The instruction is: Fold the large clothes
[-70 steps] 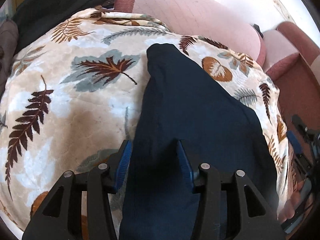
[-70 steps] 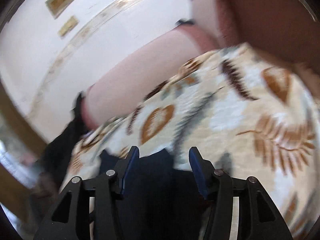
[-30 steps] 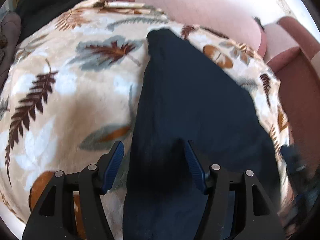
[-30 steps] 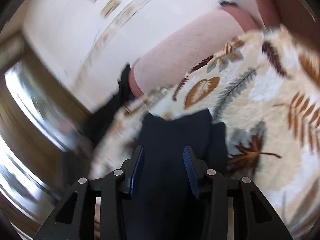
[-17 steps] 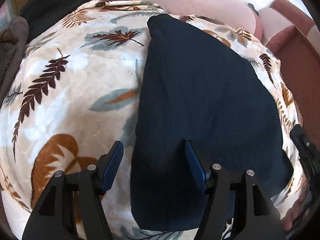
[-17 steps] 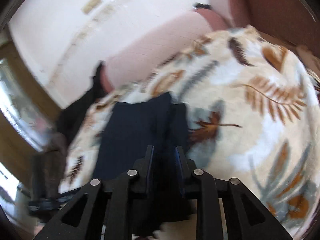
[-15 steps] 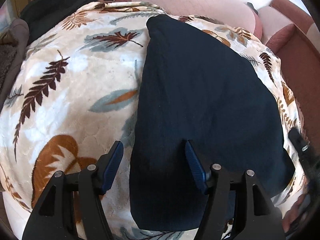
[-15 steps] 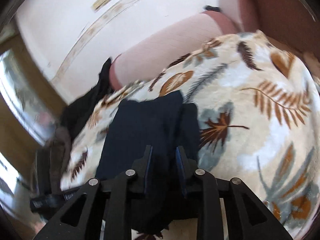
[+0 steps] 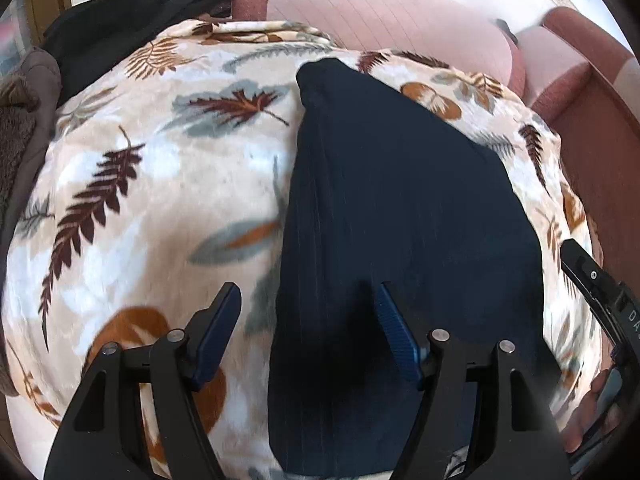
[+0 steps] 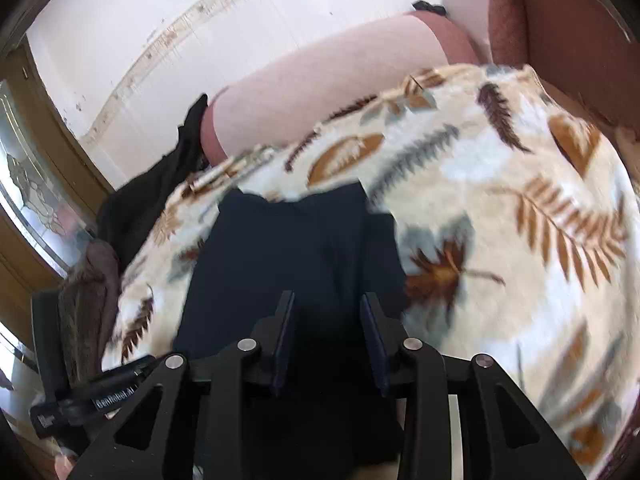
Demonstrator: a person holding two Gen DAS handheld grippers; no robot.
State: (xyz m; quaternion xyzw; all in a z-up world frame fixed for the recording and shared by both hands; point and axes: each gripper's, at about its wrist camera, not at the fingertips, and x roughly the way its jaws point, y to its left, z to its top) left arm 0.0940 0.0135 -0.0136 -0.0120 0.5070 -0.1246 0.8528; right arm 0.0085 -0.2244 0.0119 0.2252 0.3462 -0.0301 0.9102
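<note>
My left gripper (image 9: 310,326) hangs over the near end of the dark navy garment (image 9: 392,216), its jaws spread wide and opening further; the left blue pad (image 9: 218,328) sits above the leaf-print blanket (image 9: 160,184), the right pad above the cloth, and neither pinches anything. My right gripper (image 10: 327,338) stands above the same garment (image 10: 296,264) from the other side, jaws narrower and also opening; dark cloth lies under and between the pads, but I see no fold gripped in them. The garment lies flat on the blanket as a long folded strip. In the left wrist view its long axis runs from the near edge by my fingers away toward the sofa back, the broad rounded end nearest me and the narrow end pointing far and slightly left. In the right wrist view it likewise runs away from me, ending in a squarish far edge just short of the blanket's folded hem. Beyond the blanket rises the pink sofa backrest (image 9: 384,16), with a black cloth (image 9: 132,12) draped at its far left. At the right rim of the left view my other tool's black frame (image 9: 596,292) and a few fingers (image 9: 592,412) show.
</note>
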